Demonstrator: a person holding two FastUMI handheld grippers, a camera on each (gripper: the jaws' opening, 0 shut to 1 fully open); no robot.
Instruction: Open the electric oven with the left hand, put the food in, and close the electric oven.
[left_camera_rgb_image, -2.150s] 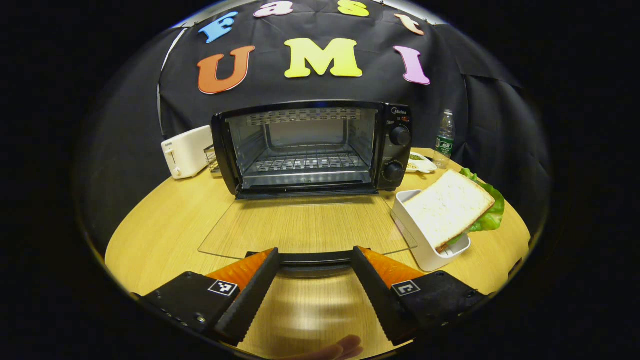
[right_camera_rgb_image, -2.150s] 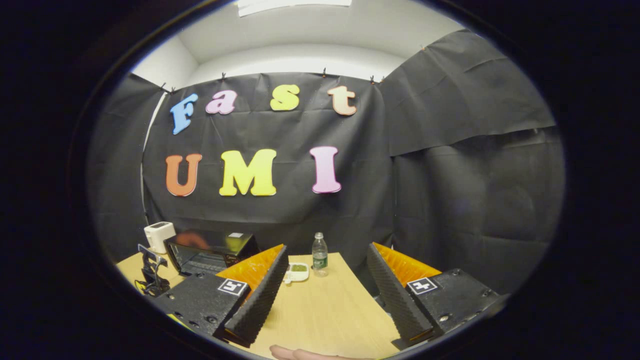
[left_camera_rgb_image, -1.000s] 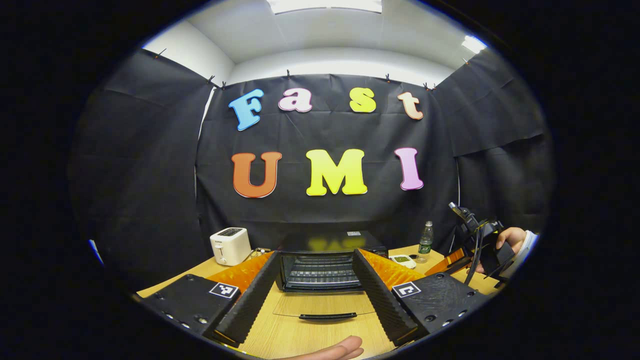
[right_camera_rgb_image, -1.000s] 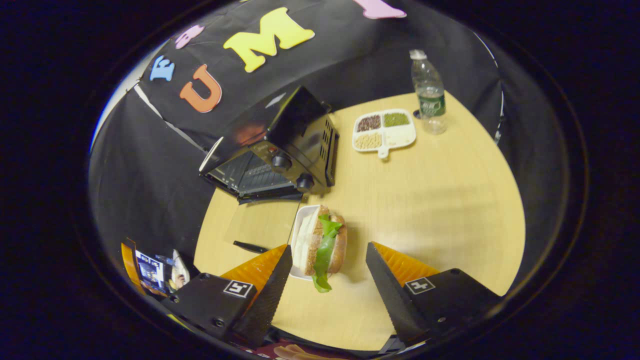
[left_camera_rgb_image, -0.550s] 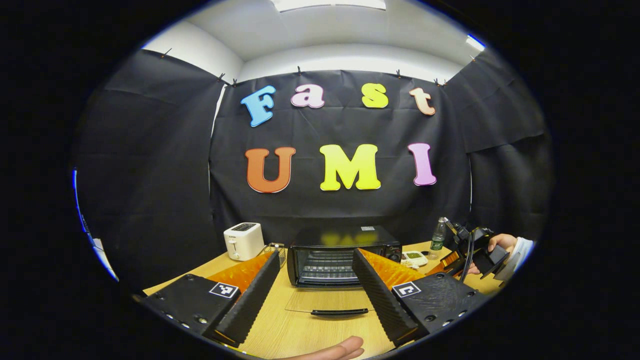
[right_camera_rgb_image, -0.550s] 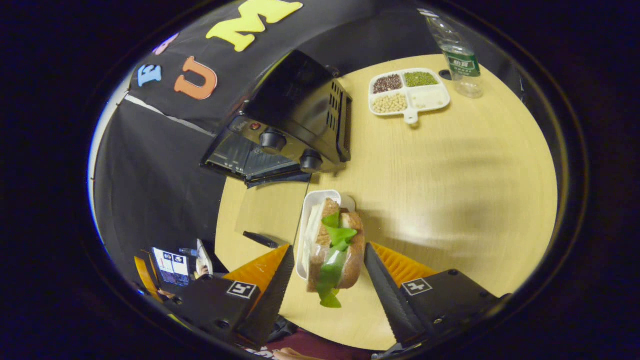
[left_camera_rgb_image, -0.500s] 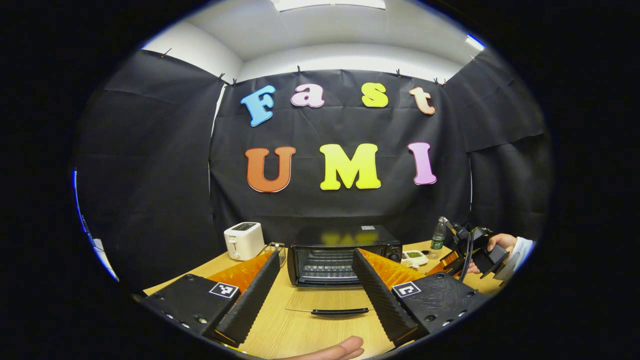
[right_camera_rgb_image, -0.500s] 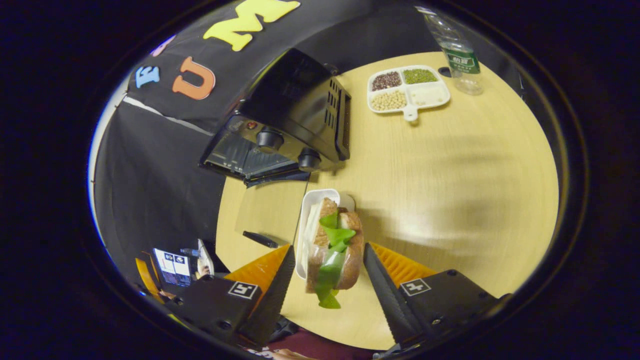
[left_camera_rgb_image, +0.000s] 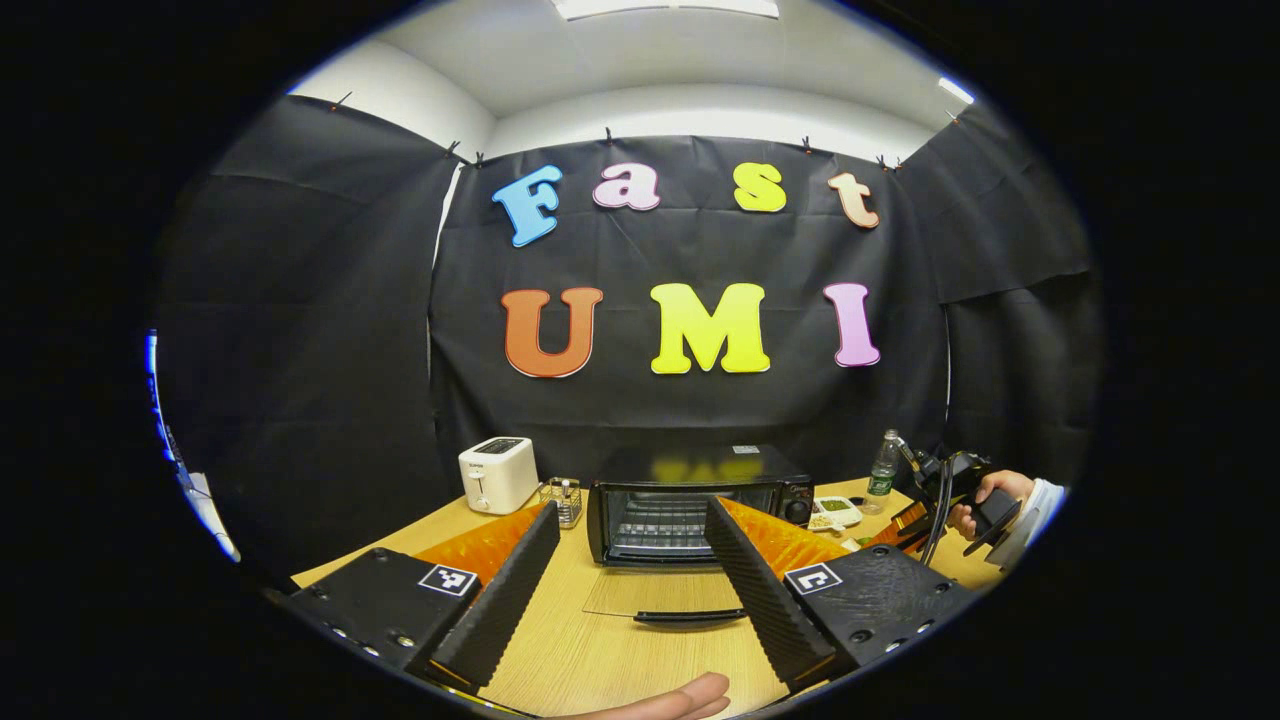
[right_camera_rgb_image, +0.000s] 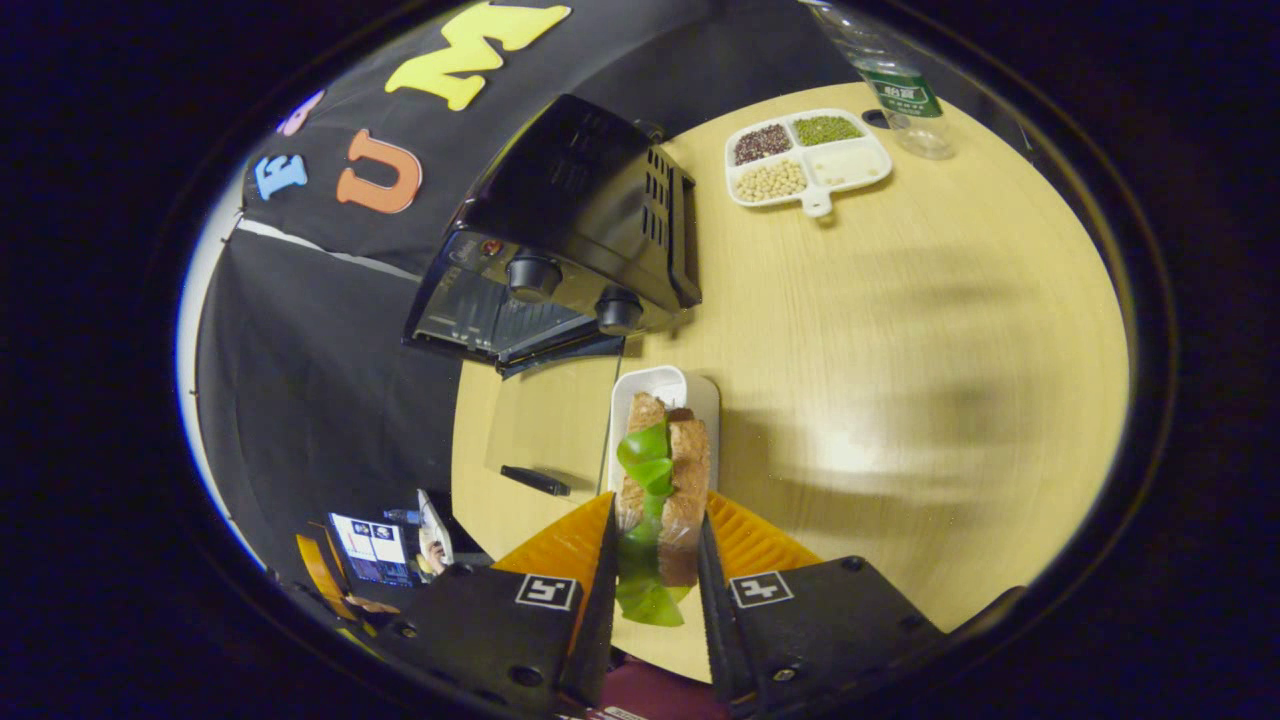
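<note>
The black electric oven (left_camera_rgb_image: 700, 500) stands on the round wooden table with its glass door (left_camera_rgb_image: 665, 595) folded down flat, handle (left_camera_rgb_image: 690, 617) nearest me. My left gripper (left_camera_rgb_image: 625, 590) hovers open in front of that door, holding nothing. In the right gripper view, the sandwich (right_camera_rgb_image: 662, 480) with green lettuce stands on edge over a white dish (right_camera_rgb_image: 660, 390), to the right of the oven (right_camera_rgb_image: 570, 230). My right gripper (right_camera_rgb_image: 655, 520) is shut on the sandwich, both fingers pressing its bread sides. The right gripper and its hand (left_camera_rgb_image: 965, 500) appear far right in the left gripper view.
A white toaster (left_camera_rgb_image: 497, 473) and a small wire rack (left_camera_rgb_image: 565, 498) stand left of the oven. Behind the oven's right side sit a divided tray of beans (right_camera_rgb_image: 808, 160) and a water bottle (right_camera_rgb_image: 895, 85). Bare tabletop (right_camera_rgb_image: 920, 340) spreads right of the dish.
My right gripper's fingers have drawn together from wide apart onto the sandwich. My left gripper has backed slightly away from the oven and stays open.
</note>
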